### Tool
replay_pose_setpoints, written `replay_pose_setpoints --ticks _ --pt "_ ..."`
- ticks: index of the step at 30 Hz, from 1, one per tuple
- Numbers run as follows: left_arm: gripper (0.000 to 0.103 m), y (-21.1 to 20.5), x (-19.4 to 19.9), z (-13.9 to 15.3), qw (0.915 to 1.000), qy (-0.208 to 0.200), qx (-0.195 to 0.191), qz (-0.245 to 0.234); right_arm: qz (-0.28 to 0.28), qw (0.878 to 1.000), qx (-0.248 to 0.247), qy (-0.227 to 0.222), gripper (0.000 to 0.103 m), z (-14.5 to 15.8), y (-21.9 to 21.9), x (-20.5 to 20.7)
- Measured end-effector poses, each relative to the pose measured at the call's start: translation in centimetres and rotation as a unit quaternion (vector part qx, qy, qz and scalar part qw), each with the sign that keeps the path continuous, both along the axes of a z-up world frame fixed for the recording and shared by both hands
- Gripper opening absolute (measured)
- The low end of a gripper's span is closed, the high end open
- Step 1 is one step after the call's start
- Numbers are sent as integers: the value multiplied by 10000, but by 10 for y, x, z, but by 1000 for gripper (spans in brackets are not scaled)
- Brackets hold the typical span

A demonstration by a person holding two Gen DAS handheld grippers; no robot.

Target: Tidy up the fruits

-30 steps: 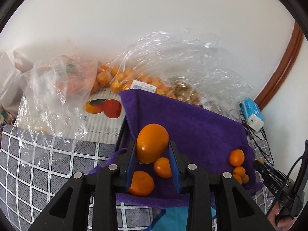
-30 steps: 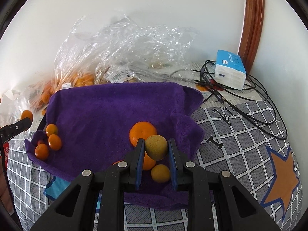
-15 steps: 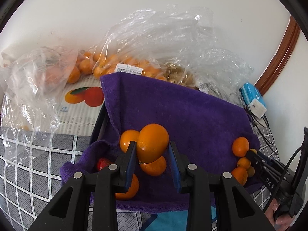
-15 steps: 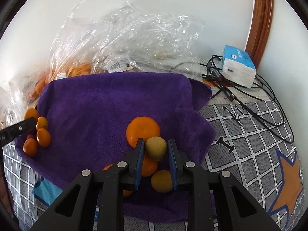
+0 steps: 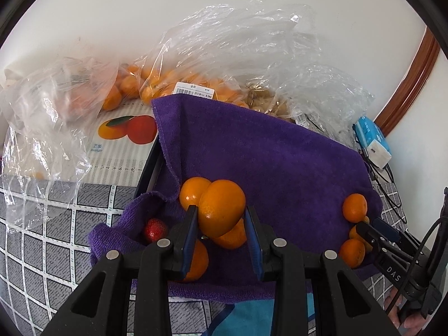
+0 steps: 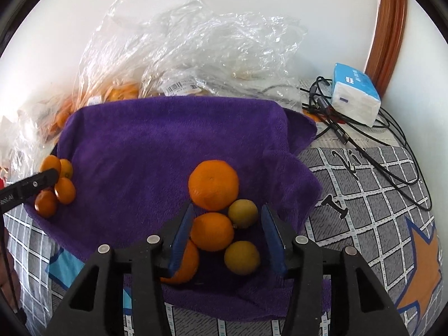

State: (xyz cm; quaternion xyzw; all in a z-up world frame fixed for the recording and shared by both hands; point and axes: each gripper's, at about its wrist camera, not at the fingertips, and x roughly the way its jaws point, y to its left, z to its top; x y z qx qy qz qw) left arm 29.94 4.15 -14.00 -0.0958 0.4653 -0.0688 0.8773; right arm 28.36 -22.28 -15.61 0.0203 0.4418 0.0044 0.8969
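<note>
Left gripper (image 5: 221, 221): your jaws are clamped on the big orange (image 5: 221, 208), held low over the left fruit group on the purple towel (image 5: 266, 154).
Right gripper (image 6: 225, 233): jaws opening, nothing pinched; yellow-green fruit (image 6: 242, 213) lies free on towel betw. pads, beside a mandarin (image 6: 212, 231).
Step, my read: both hands at drop-off. Lower the left a touch, release slowly so the orange doesn't roll; lift the right straight up, no sideways drag.
In the way: strawberry (image 5: 155, 229) just left of your left jaw, soft, don't nudge it. Fruits crowd under both grippers.
Around: plastic bags (image 5: 229, 64) w/ more fruit behind towel; tissue pack (image 6: 354, 102) and cables (image 6: 364, 128) at right, well apart.
</note>
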Motion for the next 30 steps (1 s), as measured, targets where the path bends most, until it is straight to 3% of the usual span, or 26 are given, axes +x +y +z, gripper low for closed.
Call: replay_pose_setpoints --ticks 4,12,16,21,26,28,30 --pt "53 2 -9 9 10000 -73 21 6 -5 10000 40 -51 54 6 1 -7" --pt "60 4 -43 44 9994 -332 123 18 -104 9990 100 -432 70 43 0 -39" --pt "60 3 -73 66 9984 -505 243 101 -156 9985 27 -520 70 63 -3 -60" --pt "61 4 -115 92 9965 -734 327 237 -195 9978 270 -566 70 89 -13 -96" --pt "72 2 -154 111 9950 -947 264 186 -222 9973 346 -610 70 105 -20 -132" --pt "77 0 -168 118 9942 -1016 287 206 -283 9965 357 -696 77 113 -24 -148" --pt "79 -3 -182 125 9933 -1097 318 200 -328 9954 330 -842 91 119 -27 -163"
